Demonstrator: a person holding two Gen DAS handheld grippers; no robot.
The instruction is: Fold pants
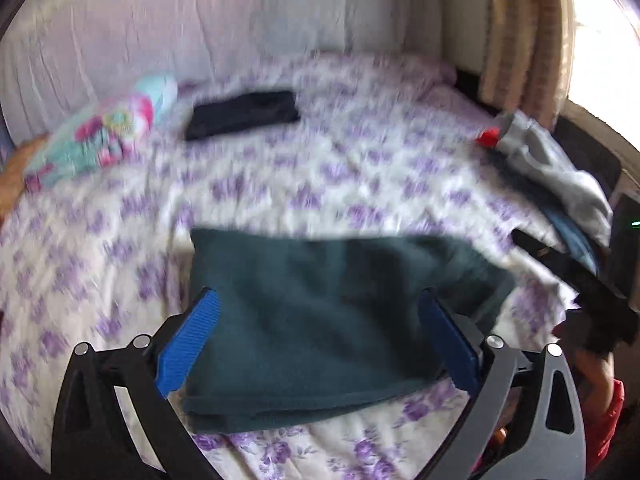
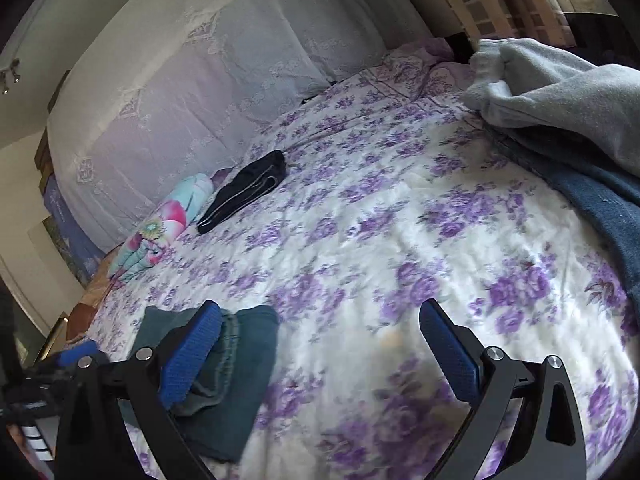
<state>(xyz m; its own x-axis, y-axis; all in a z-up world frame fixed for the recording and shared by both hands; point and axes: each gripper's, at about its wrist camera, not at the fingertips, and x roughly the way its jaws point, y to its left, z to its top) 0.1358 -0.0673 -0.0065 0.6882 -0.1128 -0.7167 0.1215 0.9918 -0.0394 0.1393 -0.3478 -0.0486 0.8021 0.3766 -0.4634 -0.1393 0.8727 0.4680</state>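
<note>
Blue ribbed pads of the left gripper stand wide apart at the bottom of the left wrist view, hovering over folded dark green pants without pressing on them. These pants lie as a flat, roughly square stack on a white bedspread printed with purple flowers, at about 6 o'clock in that blurred view. Toward 11 o'clock, near the pale headboard, lies a folded black garment, and just beside it at 10 o'clock a bright pink-and-turquoise folded garment. At 3 o'clock a loose grey garment rests over blue cloth at the bed's edge, with a small red item by it. Beige curtains hang at 1 o'clock. In the right wrist view, the right gripper also has its fingers spread wide with only bedspread between them; its left pad overlaps the green pants, which sit at 7 o'clock, though whether it touches them cannot be told. A grey sweatshirt-like heap fills 2 o'clock there, above blue fabric.
</note>
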